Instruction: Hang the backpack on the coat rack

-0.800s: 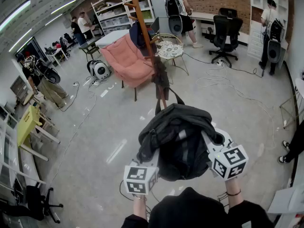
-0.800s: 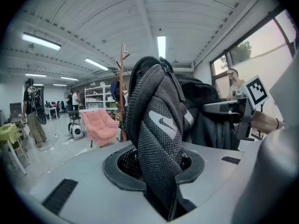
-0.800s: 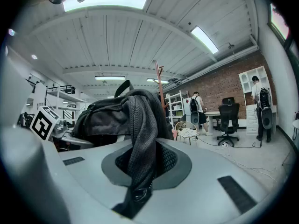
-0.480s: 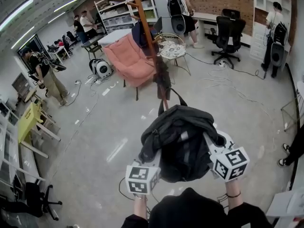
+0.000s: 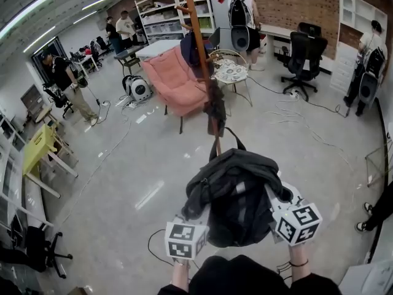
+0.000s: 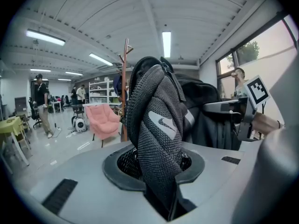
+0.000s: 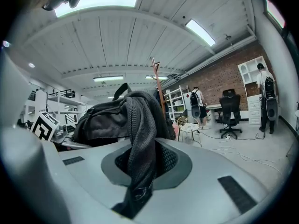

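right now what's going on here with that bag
A person is holding up a black fabric backpack with two handheld grippers. The left gripper is shut on one grey mesh shoulder strap, the right gripper on the other. The tall wooden coat rack stands just ahead with dark clothes on it; the backpack is not on a peg yet.

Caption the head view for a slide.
Left gripper and right gripper hold a black backpack before the wooden coat rack.

Swoosh logo (image 6: 161, 122) on backpack strap (image 6: 158, 171), square coded markers on left cube (image 5: 184, 239) and right cube (image 5: 298, 223)
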